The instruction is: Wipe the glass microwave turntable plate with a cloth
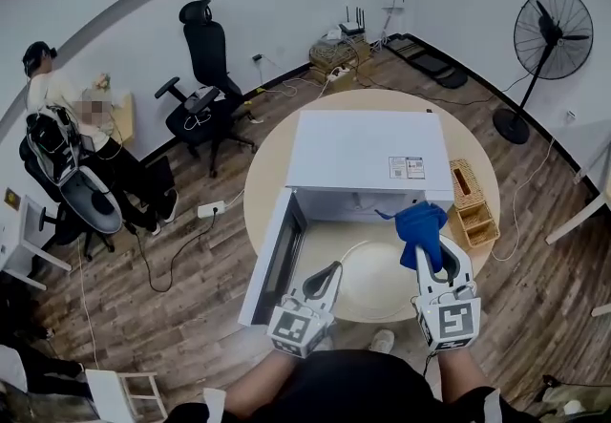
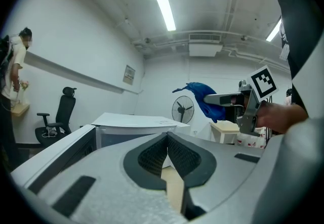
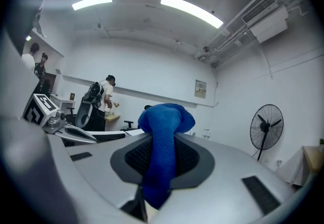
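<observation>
Head view, looking steeply down: a round pale table (image 1: 272, 158) carries a white microwave (image 1: 368, 149). Its door (image 1: 272, 259) hangs open toward the left, close by the left gripper (image 1: 331, 270). The glass turntable plate (image 1: 377, 283) lies flat on the table in front of the microwave's open mouth, between the two grippers and near the table's front edge. A wicker box (image 1: 473, 201) sits near the table's right edge, just beyond the right gripper (image 1: 444, 254). Between door and box there is clear room above the plate.

Both forearms reach forward from the bottom of the frame, one gripper in each hand, marker cubes facing up. Left gripper view shows its jaws pressed together with nothing between them, raised and pointing past the microwave. Right gripper view shows its jaws clamped on a blue cloth (image 1: 420, 225), which bunches above the jaws and hangs down between them. The cloth is held above the plate's far right rim; contact cannot be judged.

Around the table lie wooden floor (image 1: 191, 268), a standing fan (image 1: 549, 34) at right, a black office chair (image 1: 205, 77) and a seated person (image 1: 57, 96) at left, against white walls.
</observation>
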`<move>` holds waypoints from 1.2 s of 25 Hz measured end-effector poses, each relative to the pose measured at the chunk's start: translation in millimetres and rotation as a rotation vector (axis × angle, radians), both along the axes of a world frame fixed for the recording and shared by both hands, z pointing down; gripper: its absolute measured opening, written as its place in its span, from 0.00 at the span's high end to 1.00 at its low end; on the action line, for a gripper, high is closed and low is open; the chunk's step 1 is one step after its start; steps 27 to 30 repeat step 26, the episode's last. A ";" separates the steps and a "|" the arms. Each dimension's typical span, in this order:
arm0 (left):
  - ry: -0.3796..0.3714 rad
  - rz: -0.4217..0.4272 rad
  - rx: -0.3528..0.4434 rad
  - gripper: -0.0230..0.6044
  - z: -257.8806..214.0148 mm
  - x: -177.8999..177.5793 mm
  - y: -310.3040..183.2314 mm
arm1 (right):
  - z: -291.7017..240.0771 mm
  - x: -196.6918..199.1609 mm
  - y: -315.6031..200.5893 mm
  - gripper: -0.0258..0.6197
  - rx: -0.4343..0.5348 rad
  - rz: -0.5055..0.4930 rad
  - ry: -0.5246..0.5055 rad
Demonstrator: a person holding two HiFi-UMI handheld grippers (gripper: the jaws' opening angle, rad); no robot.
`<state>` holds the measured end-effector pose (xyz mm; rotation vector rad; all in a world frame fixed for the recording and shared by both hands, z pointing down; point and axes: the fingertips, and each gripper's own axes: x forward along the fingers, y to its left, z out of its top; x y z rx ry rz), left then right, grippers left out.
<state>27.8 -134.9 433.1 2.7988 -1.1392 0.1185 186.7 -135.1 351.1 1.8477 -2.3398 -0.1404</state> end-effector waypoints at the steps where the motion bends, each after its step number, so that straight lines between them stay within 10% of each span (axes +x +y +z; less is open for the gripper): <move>1: 0.001 -0.001 0.003 0.95 -1.3 0.9 -0.1 | -2.4 1.0 1.0 0.85 0.007 0.002 0.006; 30: 0.006 -0.028 -0.003 0.95 -5.2 -2.4 4.5 | -14.6 3.6 1.1 0.85 0.036 -0.006 -0.019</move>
